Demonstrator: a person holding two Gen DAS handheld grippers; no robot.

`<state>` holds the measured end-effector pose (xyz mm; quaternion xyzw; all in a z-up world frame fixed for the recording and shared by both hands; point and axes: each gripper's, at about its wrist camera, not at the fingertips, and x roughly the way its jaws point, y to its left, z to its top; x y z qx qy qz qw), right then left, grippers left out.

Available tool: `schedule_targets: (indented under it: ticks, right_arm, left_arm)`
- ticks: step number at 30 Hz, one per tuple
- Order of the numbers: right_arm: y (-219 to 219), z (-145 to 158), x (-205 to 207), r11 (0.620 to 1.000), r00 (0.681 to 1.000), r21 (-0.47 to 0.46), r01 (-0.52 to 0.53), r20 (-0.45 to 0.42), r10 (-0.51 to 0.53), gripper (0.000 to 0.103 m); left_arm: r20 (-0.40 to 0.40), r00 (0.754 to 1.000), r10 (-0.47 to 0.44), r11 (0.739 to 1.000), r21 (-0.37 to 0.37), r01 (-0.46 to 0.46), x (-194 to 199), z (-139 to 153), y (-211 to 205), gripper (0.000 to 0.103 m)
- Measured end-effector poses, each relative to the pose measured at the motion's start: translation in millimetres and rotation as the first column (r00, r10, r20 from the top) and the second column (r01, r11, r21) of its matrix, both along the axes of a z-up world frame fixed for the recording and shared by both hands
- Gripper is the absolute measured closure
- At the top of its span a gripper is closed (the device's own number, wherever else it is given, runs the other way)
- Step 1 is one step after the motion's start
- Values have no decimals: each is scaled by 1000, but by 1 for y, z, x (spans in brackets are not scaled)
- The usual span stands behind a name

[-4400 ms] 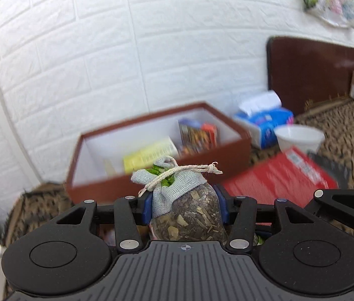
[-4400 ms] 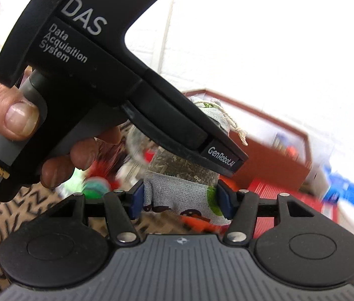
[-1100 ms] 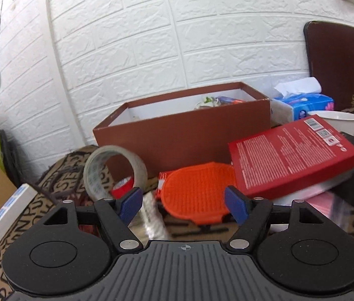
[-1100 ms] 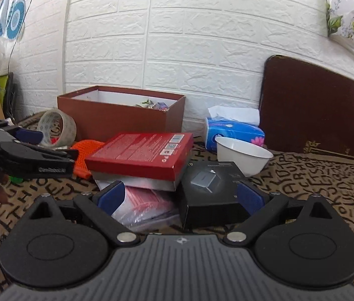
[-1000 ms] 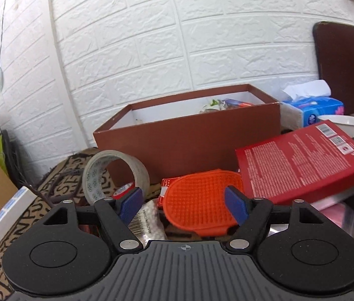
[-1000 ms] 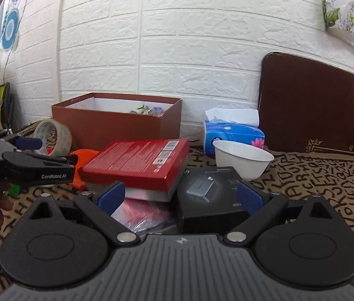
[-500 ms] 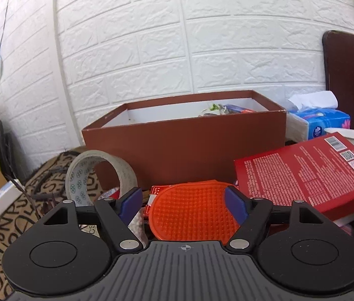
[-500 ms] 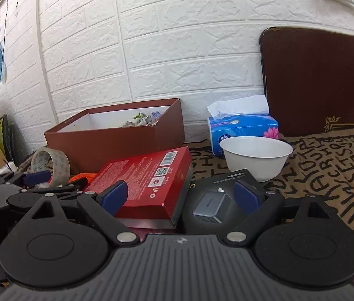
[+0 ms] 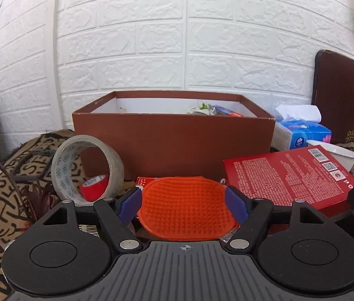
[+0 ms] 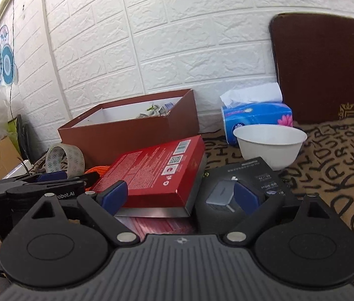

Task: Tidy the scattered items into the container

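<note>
With the left gripper (image 9: 184,200) spread around the orange brush (image 9: 185,208), it is lowered, closed squarely across the edges, then lifted into the box (image 9: 171,135); the right gripper (image 10: 180,197) is likewise spread, empty.

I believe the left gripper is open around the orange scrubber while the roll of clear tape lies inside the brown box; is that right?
Not quite: the tape is not inside the box. The left wrist view shows it standing on edge on the cloth in front of the box's left corner. The rest holds: the left gripper is open, its jaws on either side of the orange scrubber.
</note>
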<state>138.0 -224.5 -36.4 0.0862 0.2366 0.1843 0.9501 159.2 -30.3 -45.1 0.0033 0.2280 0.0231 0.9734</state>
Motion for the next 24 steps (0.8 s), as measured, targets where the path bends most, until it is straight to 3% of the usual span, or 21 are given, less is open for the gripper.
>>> schedule_targets:
  ticks: [4, 9, 11, 14, 20, 22, 24]
  right_arm:
    - [1, 1, 3, 1000, 1000, 24, 1, -7, -1, 10]
    - [1, 1, 15, 994, 998, 102, -26, -46, 31, 10]
    - [0, -1, 20, 989, 997, 141, -33, -71, 43, 10]
    - [-5, -6, 28, 976, 991, 217, -28, -125, 56, 10]
    - [-23, -9, 55, 906, 966, 423, -16, -227, 123, 10]
    - [-25, -9, 64, 889, 958, 457, -6, -251, 136, 10]
    - [-22, -11, 73, 885, 953, 465, -11, -262, 150, 8]
  left_arm:
    - [10, 999, -33, 999, -19, 33, 2, 5, 0, 19]
    - [2, 997, -72, 993, -96, 72, 5, 7, 5, 19]
    - [-17, 995, -96, 991, -93, 94, 9, 4, 3, 20]
    - [2, 991, -134, 988, -78, 134, 10, 1, 0, 14]
    - [-4, 942, -335, 938, -96, 333, 18, 2, -2, 8]
    - [4, 933, -359, 931, -63, 359, 20, 2, -6, 2]
    - [-2, 926, -377, 923, -77, 376, 25, 1, -7, 1]
